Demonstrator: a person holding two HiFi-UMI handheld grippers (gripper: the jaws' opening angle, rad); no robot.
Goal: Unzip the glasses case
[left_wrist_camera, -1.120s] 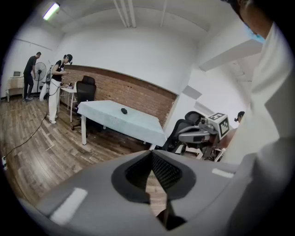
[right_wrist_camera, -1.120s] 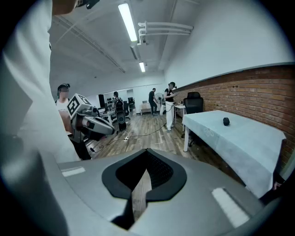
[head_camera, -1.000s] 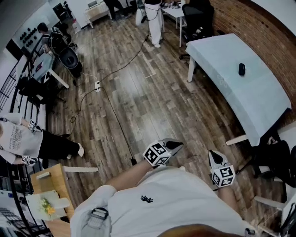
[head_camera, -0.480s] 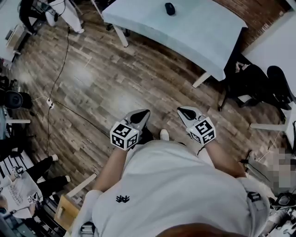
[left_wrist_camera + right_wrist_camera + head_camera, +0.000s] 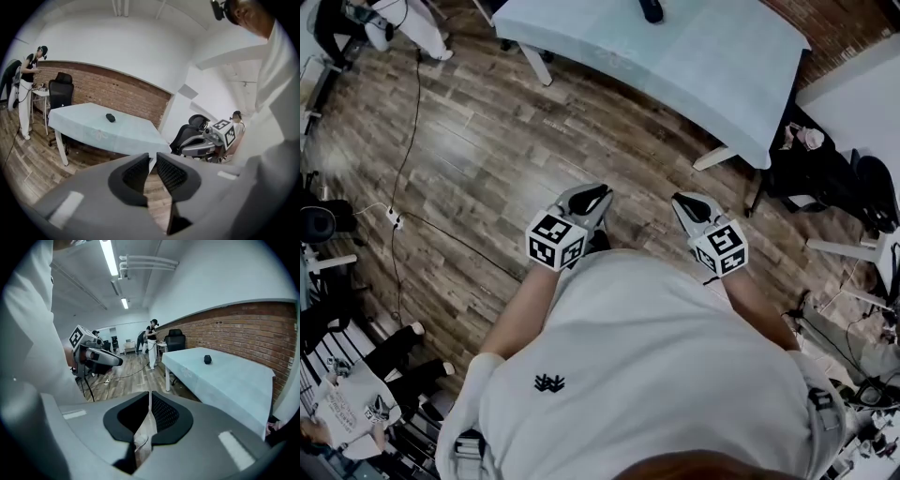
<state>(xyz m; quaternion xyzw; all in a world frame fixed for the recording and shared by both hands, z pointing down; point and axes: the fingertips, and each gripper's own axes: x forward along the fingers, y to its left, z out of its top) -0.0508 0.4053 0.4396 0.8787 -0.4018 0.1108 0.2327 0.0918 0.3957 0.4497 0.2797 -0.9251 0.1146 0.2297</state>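
Observation:
The glasses case (image 5: 650, 11) is a small dark object lying on the pale blue table (image 5: 703, 66) at the top of the head view, far from both grippers. It also shows in the left gripper view as the case (image 5: 110, 117) and in the right gripper view as the case (image 5: 207, 359). My left gripper (image 5: 592, 198) and right gripper (image 5: 688, 205) are held in front of the person's white shirt, above the wooden floor. The jaws of the left gripper (image 5: 153, 157) and of the right gripper (image 5: 149, 394) are shut with nothing between them.
A black office chair (image 5: 825, 173) and a white table edge (image 5: 862, 94) stand at the right. Cables (image 5: 412, 122) run across the floor at the left. A person (image 5: 394, 19) stands at the top left; another sits at the bottom left (image 5: 356, 394).
The view has swung toward the blue table, which now sits at top centre and nearer. Both grippers have moved forward a little, still shut.

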